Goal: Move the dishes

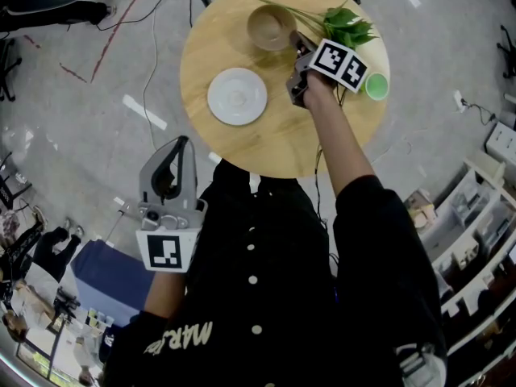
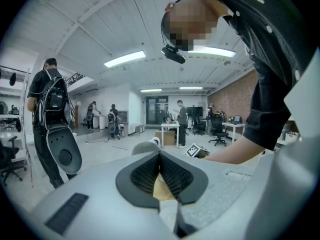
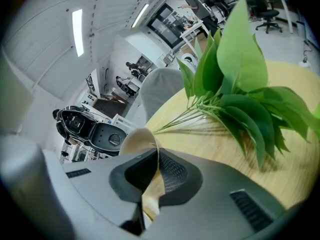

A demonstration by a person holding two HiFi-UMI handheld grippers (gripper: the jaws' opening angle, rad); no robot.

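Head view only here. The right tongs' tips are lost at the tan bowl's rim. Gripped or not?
Observer: Gripped. The right gripper view shows the right tongs shut on the round tan bowl's rim, its thin wall between the pads.
Operator: Left tongs carrying anything?
Observer: No. The left gripper view shows the left tongs shut, with nothing between them.
Operator: What do they face?
Observer: Out into the room. A person wearing a black backpack stands at that view's left.
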